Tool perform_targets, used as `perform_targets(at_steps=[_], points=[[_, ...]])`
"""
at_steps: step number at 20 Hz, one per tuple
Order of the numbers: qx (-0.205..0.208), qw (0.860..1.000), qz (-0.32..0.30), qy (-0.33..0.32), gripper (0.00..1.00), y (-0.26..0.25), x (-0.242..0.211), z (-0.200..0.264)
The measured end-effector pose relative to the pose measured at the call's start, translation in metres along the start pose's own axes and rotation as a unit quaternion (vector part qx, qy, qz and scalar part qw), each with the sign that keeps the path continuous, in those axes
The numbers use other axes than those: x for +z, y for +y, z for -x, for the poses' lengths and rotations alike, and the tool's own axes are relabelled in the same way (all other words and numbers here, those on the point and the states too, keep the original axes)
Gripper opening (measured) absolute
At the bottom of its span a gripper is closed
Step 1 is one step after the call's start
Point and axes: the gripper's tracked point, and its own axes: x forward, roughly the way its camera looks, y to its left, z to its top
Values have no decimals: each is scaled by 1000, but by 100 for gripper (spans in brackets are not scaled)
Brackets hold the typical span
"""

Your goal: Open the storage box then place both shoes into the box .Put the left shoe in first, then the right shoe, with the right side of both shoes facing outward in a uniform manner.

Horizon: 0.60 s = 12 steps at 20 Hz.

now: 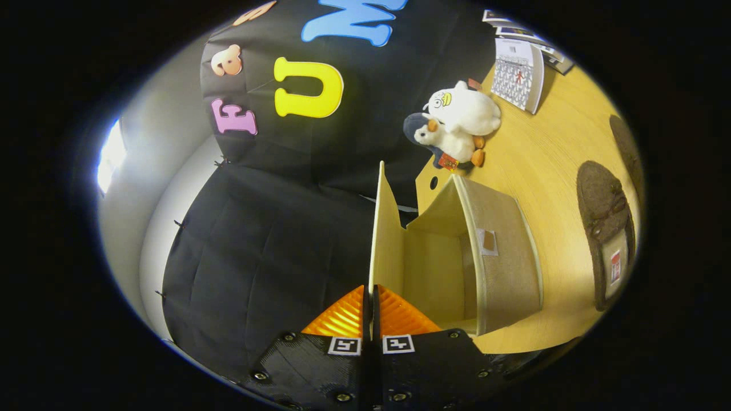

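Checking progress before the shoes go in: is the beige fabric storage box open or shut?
Open: the beige fabric storage box has its flap swung out, pinched between the shut fingers, and its inside looks empty.

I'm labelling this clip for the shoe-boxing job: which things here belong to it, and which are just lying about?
Job: storage box, its lid pinched in the shut gripper, two dark shoes.
Lying about: two plush toys, booklets.

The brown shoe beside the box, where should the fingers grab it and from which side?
Probably the shoe's open collar, near the tagged insole, from above: one finger inside, one outside the side wall. It lies flat on the table, apart from the box, so its opening is free. The fingers are now shut on the box's flap.
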Motion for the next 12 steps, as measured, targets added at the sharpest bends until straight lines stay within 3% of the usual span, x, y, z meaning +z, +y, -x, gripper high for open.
perform_targets(at_steps=[6,12], points=[[16,999,36,3,0,49,-20,-29],[6,994,108,1,0,87,-48,-68]])
